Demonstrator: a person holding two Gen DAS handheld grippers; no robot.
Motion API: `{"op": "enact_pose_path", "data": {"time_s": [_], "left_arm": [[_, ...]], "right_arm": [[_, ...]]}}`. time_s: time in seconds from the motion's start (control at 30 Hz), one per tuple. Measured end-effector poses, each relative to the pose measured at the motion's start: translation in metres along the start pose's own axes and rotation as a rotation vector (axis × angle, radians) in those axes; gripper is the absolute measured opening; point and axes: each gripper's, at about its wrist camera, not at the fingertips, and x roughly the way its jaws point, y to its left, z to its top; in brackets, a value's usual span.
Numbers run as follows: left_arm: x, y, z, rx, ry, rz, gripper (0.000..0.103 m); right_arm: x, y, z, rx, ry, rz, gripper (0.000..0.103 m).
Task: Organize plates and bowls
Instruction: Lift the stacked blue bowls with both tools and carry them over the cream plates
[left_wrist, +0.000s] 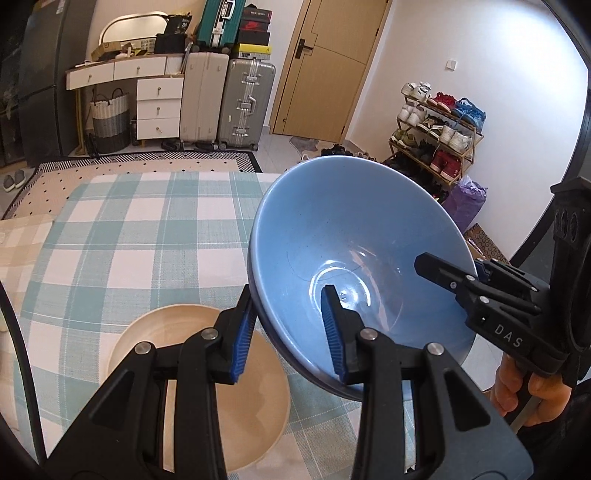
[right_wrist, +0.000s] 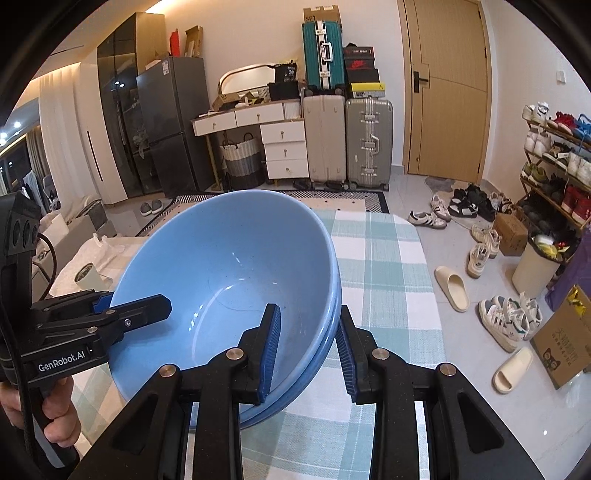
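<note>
Two blue bowls (right_wrist: 229, 280), nested one inside the other, are hanging tilted in the air above the table, their double rim showing clearly in the right wrist view. Both claws are gripping the stack from opposite sides. Seen from its own camera, the left gripper (left_wrist: 291, 328) is pinching the bowls' wall near the rim, one blue-ribbed pad lying inside the upper bowl and the other pressing against the outside. The right gripper (right_wrist: 308, 350) is doing the same on the far side, one pad inside and one outside, clamped on the stacked rims. Each claw is also appearing in the other's view, reaching over the rim with a black finger inside the bowl, and a person's hand (right_wrist: 55, 417) is wrapping around the left gripper's handle.

Below the raised bowls, a beige plate (left_wrist: 258, 413) is lying flat on the green and white checked tablecloth (left_wrist: 129, 229), partly hidden behind the left claw's arms. Beyond the table's far edge, a patterned rug (left_wrist: 155, 162) is covering the floor. Against the back wall, suitcases (right_wrist: 369, 144) are standing beside a white drawer unit (right_wrist: 286, 147), next to a wooden door (right_wrist: 447, 92). Along the right, a shoe rack (right_wrist: 554, 162) is holding many shoes, with sneakers and beige slippers (right_wrist: 452, 286) scattered on the tiles.
</note>
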Motion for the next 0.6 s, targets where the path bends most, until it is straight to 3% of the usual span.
{"op": "enact_pose_path", "data": {"time_s": [0.27,0.6], "left_arm": [[-0.052,0.012,-0.007,-0.013,-0.025,0.054,0.032],[-0.090,0.054,-0.031,-0.045,-0.021,0.140,0.032]], "right_arm": [[-0.018,0.037,0.005,-0.026,-0.022,0.034,0.030],[0.002,0.090,0.003,-0.053,-0.012,0.103,0.030]]}}
